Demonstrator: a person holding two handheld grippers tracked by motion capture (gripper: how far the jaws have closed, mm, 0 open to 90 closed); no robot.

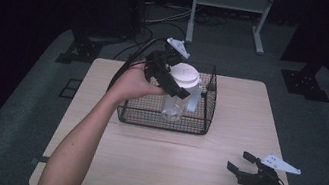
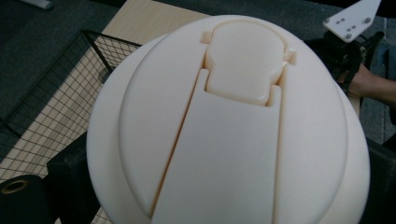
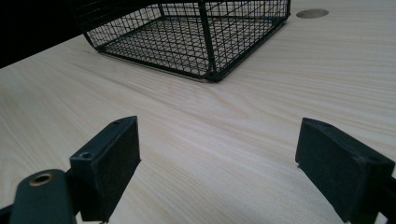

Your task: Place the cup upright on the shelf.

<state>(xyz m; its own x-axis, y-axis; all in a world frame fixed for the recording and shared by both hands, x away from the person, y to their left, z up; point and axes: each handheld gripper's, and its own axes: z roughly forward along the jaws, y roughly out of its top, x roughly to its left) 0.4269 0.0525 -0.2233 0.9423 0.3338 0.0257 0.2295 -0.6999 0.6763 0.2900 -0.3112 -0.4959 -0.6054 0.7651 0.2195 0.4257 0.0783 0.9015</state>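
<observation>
A: Where is the jar right now?

B: The clear jar (image 1: 174,102) with its white lid (image 1: 185,74) hangs upright over the black wire basket (image 1: 197,126), its lower part already inside the mesh walls. I can't tell whether its base touches the basket floor.

A: What is holding it?

B: The left hand-held gripper (image 1: 169,78). Its jaws are clamped around the neck just under the lid, one on each side. From the left gripper view the lid (image 2: 233,126) sits very close beneath the camera, with the dark pads showing at both lower edges.

A: Why grip it there?

B: My guess is that a hold near the top keeps the jar vertical and lets the body pass the basket rim without the jaws catching on the wire.

A: And the other hand?

B: The right hand-held gripper (image 1: 244,173) rests low over the near right part of the tabletop (image 1: 230,108), well apart from the basket. Its jaws are spread wide and hold nothing; the right gripper view shows bare wood between them and the basket (image 3: 196,42) farther off.

A: Why parked there?

B: Probably to stay out of the way while one hand works.
</observation>
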